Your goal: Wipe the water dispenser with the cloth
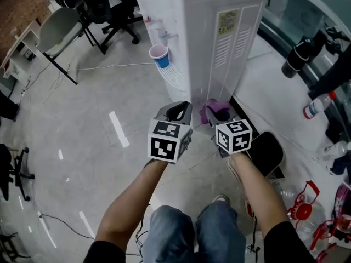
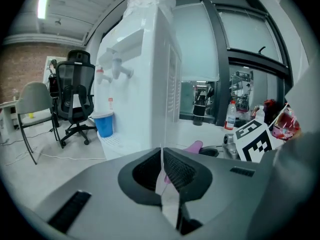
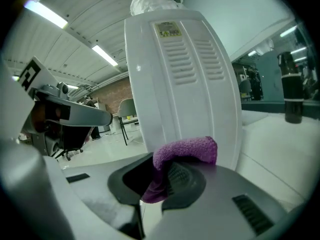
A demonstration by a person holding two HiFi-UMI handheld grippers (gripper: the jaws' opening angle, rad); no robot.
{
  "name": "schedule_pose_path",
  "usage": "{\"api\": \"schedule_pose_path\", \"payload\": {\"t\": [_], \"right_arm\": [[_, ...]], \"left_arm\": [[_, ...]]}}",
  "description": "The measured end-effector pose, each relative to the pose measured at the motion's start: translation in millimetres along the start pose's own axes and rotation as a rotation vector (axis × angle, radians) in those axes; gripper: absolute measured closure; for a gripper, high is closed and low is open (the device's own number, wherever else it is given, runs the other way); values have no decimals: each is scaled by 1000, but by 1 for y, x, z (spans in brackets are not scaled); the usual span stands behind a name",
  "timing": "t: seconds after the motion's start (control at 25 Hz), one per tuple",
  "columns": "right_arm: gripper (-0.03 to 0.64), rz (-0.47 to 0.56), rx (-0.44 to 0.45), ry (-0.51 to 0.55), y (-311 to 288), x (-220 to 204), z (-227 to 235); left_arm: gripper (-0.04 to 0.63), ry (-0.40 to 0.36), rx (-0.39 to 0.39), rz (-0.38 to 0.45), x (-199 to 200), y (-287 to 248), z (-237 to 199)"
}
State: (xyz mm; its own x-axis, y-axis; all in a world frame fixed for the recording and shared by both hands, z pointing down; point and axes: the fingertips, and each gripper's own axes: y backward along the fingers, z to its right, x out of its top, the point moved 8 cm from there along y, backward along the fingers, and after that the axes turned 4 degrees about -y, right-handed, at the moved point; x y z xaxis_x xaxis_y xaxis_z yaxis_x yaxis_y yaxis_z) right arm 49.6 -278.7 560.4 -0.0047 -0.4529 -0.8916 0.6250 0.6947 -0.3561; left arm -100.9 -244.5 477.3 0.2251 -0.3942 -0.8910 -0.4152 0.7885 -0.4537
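The white water dispenser (image 1: 214, 37) stands on the floor ahead, its vented side panel (image 3: 185, 79) facing my right gripper. A purple cloth (image 3: 186, 151) is folded over that gripper's jaws, and my right gripper (image 3: 162, 181) is shut on it, close to the panel's lower part. From the head view the purple cloth (image 1: 211, 109) shows just above the right gripper (image 1: 218, 115). My left gripper (image 1: 176, 112) hovers beside it, level with the dispenser's front corner (image 2: 162, 84). The left gripper (image 2: 163, 176) is shut with nothing between its jaws.
A blue and pink cup (image 1: 159, 55) sits on the dispenser's drip tray under the taps (image 2: 114, 69). Office chairs (image 2: 75, 96) stand left of it. Bottles (image 1: 318, 106) and red items (image 1: 304, 204) crowd the right ledge. Cables (image 1: 109, 66) lie on the floor.
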Motion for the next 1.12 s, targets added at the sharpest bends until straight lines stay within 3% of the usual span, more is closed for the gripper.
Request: {"api": "schedule_pose_path", "payload": {"t": [0.36,0.64,0.88,1.12], "right_arm": [[571,-18,-19,-8,86,149,-47],[571,-14,-12,68,144,276,-96],[571,29,-6,129,193,366,-134],[571,92,-47,174,248,430,-181]], "left_arm": [[560,18,-6,-24,142,76,-1],[560,4,-8,-34,240,147,-1],[559,10,35,36,320,206,-7],[560,11,81,110,368,285,-9]]}}
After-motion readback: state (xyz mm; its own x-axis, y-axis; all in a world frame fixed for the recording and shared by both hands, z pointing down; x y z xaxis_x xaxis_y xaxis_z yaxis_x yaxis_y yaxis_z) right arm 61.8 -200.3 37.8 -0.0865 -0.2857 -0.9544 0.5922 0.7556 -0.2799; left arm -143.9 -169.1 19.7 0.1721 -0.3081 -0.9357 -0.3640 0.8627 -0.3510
